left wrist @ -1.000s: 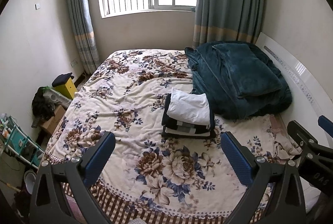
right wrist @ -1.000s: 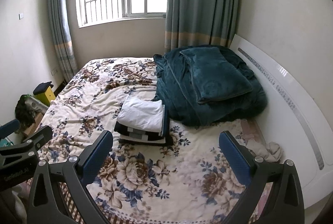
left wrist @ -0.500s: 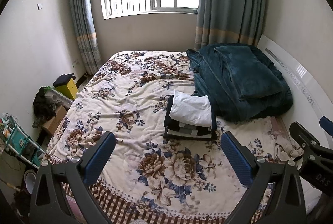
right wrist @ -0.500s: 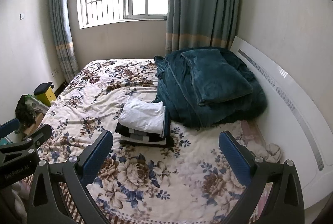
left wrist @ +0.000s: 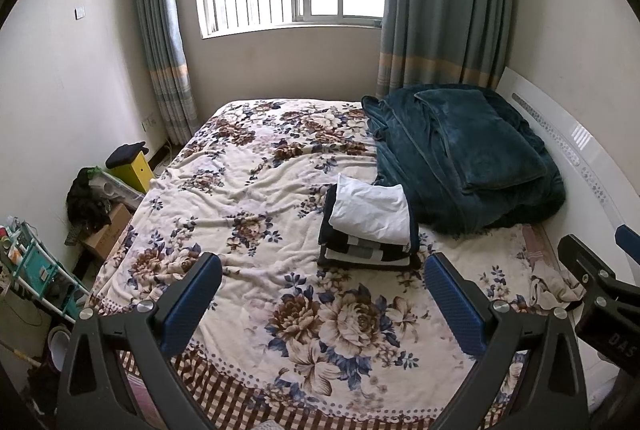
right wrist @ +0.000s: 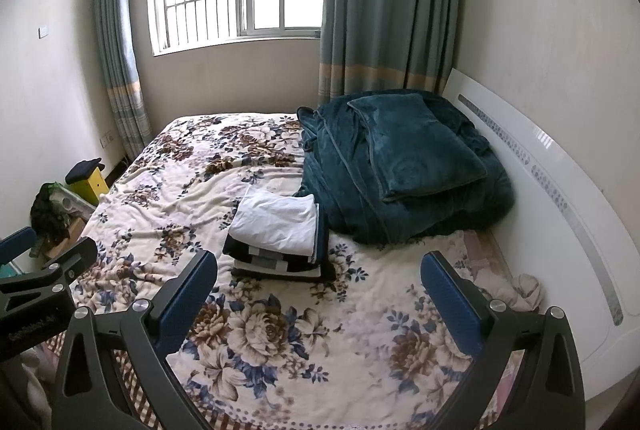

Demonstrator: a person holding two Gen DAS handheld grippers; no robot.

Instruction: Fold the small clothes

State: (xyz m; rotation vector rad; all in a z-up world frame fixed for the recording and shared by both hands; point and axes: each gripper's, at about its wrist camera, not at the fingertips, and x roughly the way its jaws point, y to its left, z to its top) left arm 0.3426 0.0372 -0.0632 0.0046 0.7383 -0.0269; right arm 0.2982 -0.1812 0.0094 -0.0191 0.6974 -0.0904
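Folded stack: a neat pile of small clothes (left wrist: pixel 368 230), white cotton piece on top, black-and-white striped and dark pieces beneath, lies mid-bed just beside the heaped teal plush blanket (left wrist: pixel 460 158) toward the headboard side.
Bed surface: the cream floral fleece bedspread (left wrist: pixel 256 190) shows no unfolded garment on its open part.
Possible leftover: a crumpled cream cloth (right wrist: pixel 524 290) at the bed's edge by the white headboard (right wrist: pixel 560 190); whether it belongs to the task is unclear.
Left gripper (left wrist: pixel 320 304): jaws spread wide, empty, held above the foot edge.
Right gripper (right wrist: pixel 318 300): likewise released, carrying nothing.
Progress: judged finished or nearly so; at most the crumpled cloth is left.
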